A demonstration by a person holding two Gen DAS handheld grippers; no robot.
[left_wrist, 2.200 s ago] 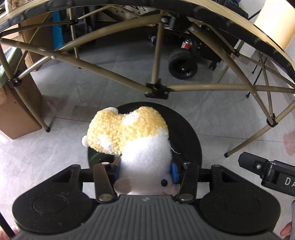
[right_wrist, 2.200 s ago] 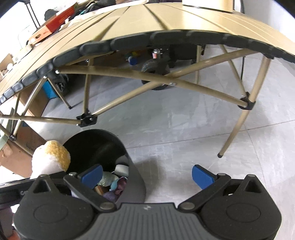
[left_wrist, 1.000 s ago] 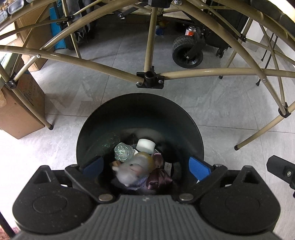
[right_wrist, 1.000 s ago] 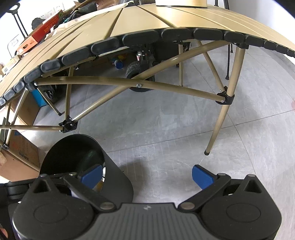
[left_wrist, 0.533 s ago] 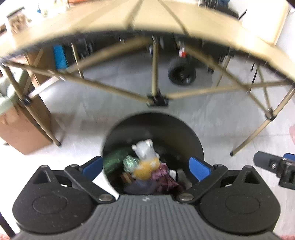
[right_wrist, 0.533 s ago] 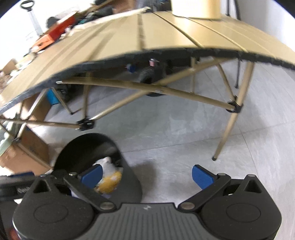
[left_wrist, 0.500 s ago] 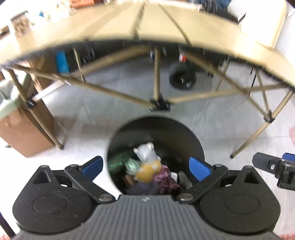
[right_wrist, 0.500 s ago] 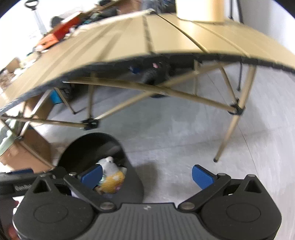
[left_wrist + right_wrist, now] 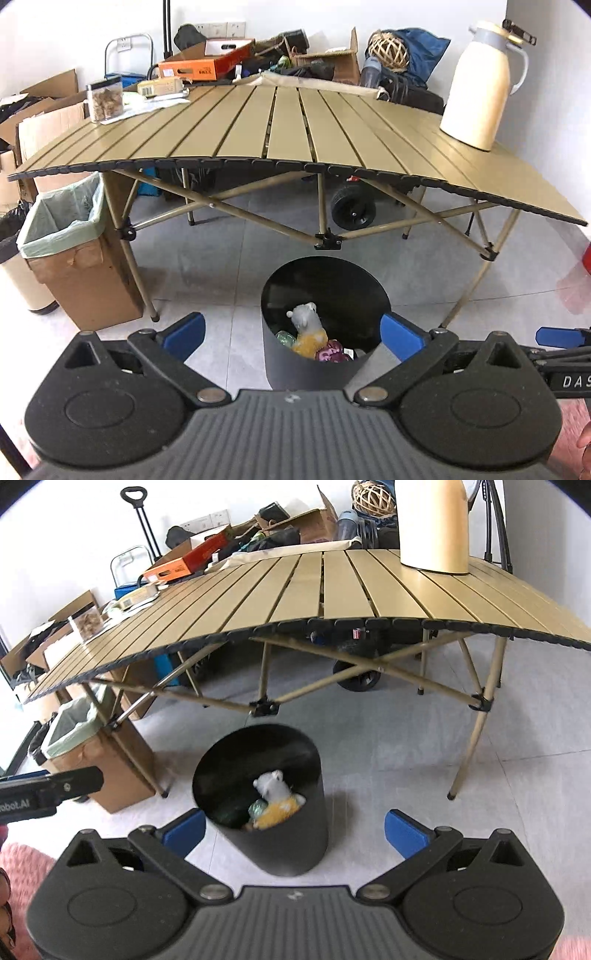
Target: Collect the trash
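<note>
A black round bin (image 9: 280,363) (image 9: 291,849) stands on the floor in front of the slatted table. Inside it lies a white and yellow plush toy (image 9: 308,330) (image 9: 275,795) on top of other trash, including a purple wrapper (image 9: 330,350) and a green crumpled piece (image 9: 283,338). My left gripper (image 9: 291,332) hangs open above and in front of the bin, with nothing between its blue pads. In the right wrist view my right gripper (image 9: 293,829) is open too and holds nothing, raised above the bin.
A tan folding table (image 9: 295,129) spans the room with a cream thermos jug (image 9: 480,85) on its right end. A cardboard box lined with a green bag (image 9: 70,254) stands at the left. Boxes and clutter line the back wall. A wheeled cart (image 9: 352,212) sits under the table.
The left gripper let go of the plush toy, which dropped into the bin. Both grippers have risen and pulled back, so the tabletop now shows.
</note>
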